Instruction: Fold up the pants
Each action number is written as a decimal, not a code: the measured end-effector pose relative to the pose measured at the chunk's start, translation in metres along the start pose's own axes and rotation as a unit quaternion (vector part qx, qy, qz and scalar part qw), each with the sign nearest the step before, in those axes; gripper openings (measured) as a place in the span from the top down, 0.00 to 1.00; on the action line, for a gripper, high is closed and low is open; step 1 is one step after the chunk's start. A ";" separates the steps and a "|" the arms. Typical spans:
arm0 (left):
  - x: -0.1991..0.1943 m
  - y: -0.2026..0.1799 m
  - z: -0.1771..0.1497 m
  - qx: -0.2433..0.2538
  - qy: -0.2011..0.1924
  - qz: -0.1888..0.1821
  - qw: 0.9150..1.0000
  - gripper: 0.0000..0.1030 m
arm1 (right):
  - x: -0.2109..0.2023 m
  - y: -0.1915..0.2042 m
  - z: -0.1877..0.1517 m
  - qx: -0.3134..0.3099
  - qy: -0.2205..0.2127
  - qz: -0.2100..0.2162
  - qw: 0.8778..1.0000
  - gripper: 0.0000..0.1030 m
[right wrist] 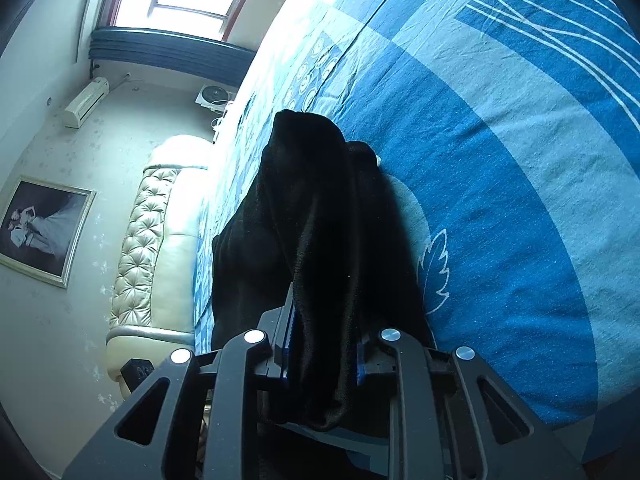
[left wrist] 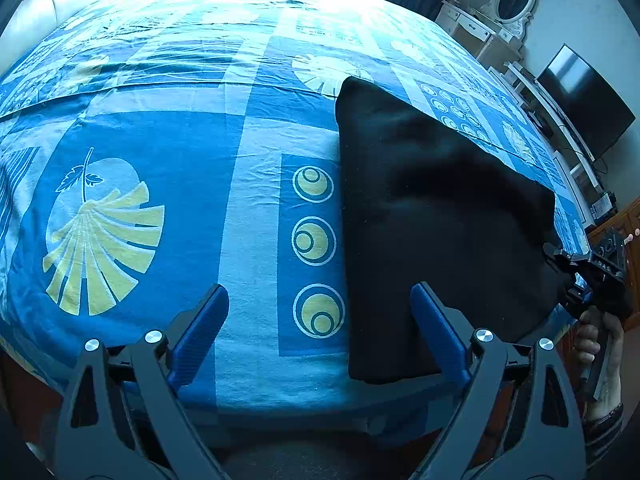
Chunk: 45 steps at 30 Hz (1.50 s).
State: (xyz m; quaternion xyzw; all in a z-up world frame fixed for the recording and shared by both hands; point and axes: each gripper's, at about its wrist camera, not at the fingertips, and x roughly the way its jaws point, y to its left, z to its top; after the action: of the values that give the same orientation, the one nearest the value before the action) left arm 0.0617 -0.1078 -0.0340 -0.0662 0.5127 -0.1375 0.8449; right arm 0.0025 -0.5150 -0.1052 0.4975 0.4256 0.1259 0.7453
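Black pants (left wrist: 432, 216) lie folded in a long flat strip on the blue patterned bedspread (left wrist: 160, 140), at the right of the left wrist view. My left gripper (left wrist: 320, 316) is open and empty, its blue pads (left wrist: 200, 336) low over the bed's front edge; the right pad rests over the pants' near left corner. My right gripper (left wrist: 576, 280) shows at the far right, at the pants' right end. In the right wrist view it (right wrist: 322, 344) is shut on a bunched fold of the pants (right wrist: 320, 220), which hang lifted off the bedspread (right wrist: 520, 180).
A tufted headboard (right wrist: 148, 240) stands at the bed's head. A dresser with an oval mirror (left wrist: 512, 0) and a dark TV (left wrist: 588, 100) on a low stand line the wall beyond the bed's right side. A framed picture (right wrist: 40, 228) hangs on the wall.
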 end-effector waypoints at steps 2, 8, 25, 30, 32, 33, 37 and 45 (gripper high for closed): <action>0.000 0.001 0.000 -0.001 0.001 -0.002 1.000 0.11 | -0.009 -0.004 -0.002 0.012 -0.011 0.004 1.000 0.69; 0.001 0.007 -0.002 -0.002 0.008 -0.023 1.000 0.11 | -0.039 -0.003 -0.009 0.021 -0.065 -0.024 0.997 0.23; 0.055 0.005 0.008 -0.080 0.089 -0.235 0.965 0.11 | 0.001 0.004 -0.021 -0.020 -0.006 0.002 1.000 0.22; 0.065 -0.013 0.010 -0.055 0.093 -0.206 0.973 0.47 | 0.016 0.022 -0.029 -0.088 0.002 -0.061 0.994 0.42; 0.057 -0.015 0.009 -0.047 0.077 -0.194 0.977 0.60 | 0.016 0.025 -0.029 -0.088 -0.005 -0.061 0.994 0.47; 0.052 -0.016 0.009 -0.037 0.067 -0.184 0.980 0.62 | 0.017 0.028 -0.030 -0.091 -0.006 -0.063 0.994 0.48; 0.035 -0.019 0.009 -0.012 0.036 -0.130 0.991 0.66 | 0.026 0.039 -0.034 -0.105 0.000 -0.065 0.992 0.48; 0.006 0.035 0.008 -0.045 0.012 -0.075 0.996 0.67 | 0.076 0.064 -0.044 -0.133 0.047 -0.047 0.989 0.49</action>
State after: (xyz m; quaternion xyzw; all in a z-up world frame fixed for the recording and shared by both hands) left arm 0.0772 -0.0761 -0.0448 -0.1408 0.5217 -0.1782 0.8223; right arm 0.0307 -0.4104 -0.0957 0.3666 0.4626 0.1701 0.7891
